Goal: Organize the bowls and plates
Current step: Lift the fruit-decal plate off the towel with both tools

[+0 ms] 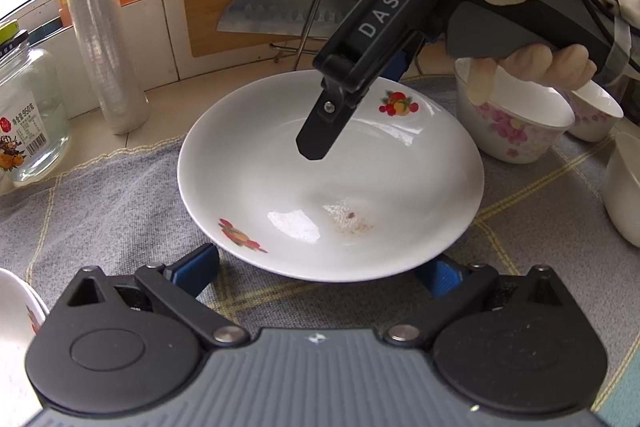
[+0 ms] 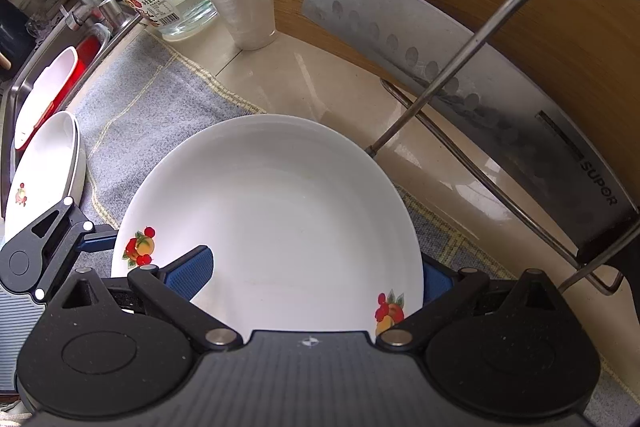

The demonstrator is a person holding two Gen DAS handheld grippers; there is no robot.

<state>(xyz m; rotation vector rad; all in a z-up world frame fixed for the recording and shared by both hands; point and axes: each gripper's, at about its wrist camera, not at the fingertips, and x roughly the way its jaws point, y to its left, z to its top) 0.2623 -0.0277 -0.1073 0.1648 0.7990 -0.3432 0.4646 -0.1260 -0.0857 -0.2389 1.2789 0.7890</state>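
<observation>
While the fruit-patterned plate [image 1: 328, 183] is sitting on the grey cloth [image 1: 100, 203] over the bench, the left gripper [image 1: 320, 267] is keeping its blue fingers [image 1: 196, 267] spread, its near rim lying between them, probably to steady it.

In the right wrist view, the right gripper [image 2: 316, 277] is straddling the plate's [image 2: 272, 211] edge with fingers [image 2: 192, 271] spread, one over and one under, seemingly preparing a pinch.
</observation>
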